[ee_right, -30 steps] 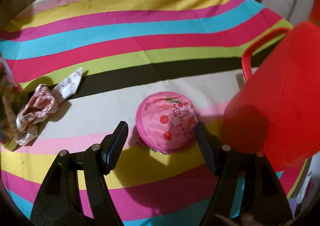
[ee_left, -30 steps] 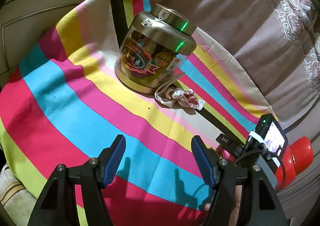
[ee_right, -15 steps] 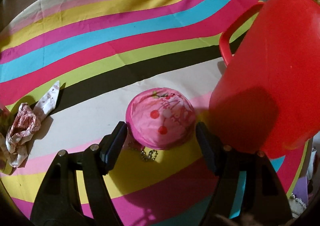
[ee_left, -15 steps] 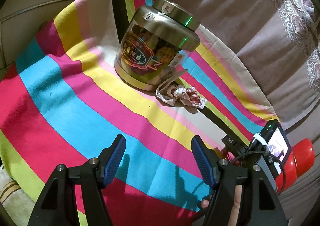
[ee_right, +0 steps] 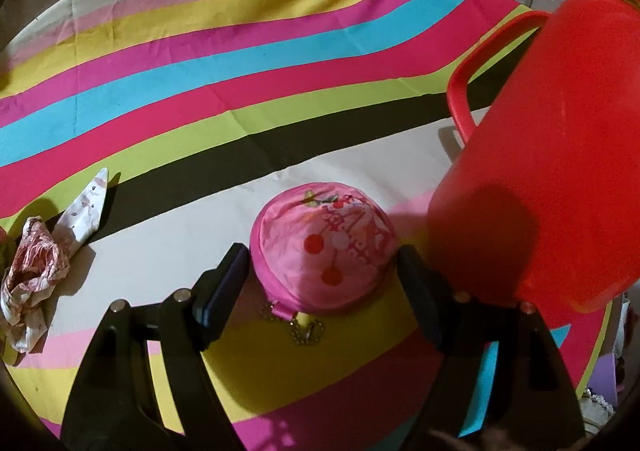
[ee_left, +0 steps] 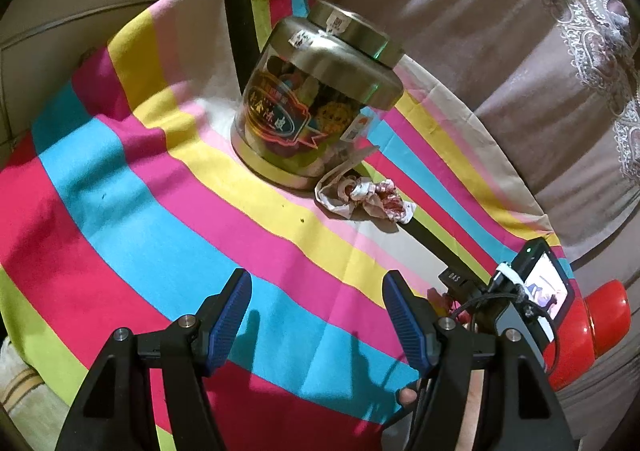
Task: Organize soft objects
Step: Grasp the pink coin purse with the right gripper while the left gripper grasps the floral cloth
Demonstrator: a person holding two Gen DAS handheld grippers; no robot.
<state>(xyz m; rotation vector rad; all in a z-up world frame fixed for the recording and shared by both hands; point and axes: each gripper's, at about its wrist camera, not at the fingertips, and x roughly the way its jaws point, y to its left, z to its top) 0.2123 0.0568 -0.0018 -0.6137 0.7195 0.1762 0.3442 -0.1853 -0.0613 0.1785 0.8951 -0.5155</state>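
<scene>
A round pink pouch (ee_right: 324, 247) printed with red cherries lies on the striped tablecloth (ee_right: 240, 63), a bead chain trailing from its near edge. My right gripper (ee_right: 322, 257) straddles it and its jaws are opening; the pads stand just off the pouch's sides. A crumpled white-and-red cloth (ee_right: 36, 275) lies at the left edge of the right wrist view. The same cloth (ee_left: 364, 197) rests against a metal-lidded jar (ee_left: 316, 107) in the left wrist view. My left gripper (ee_left: 316, 291) hovers open over the blue stripe with nothing between its fingers.
A large red plastic jug (ee_right: 560, 155) with a handle stands right beside the pouch and close to my right finger. Brown curtains (ee_left: 500, 31) hang behind the table. The right hand-held device (ee_left: 536, 291) with its lit screen shows at the left view's lower right.
My right gripper has come forward and rolled, so the pouch now sits between its fingers, which have spread wider. The red jug fills more of that view. The left gripper stayed put.
</scene>
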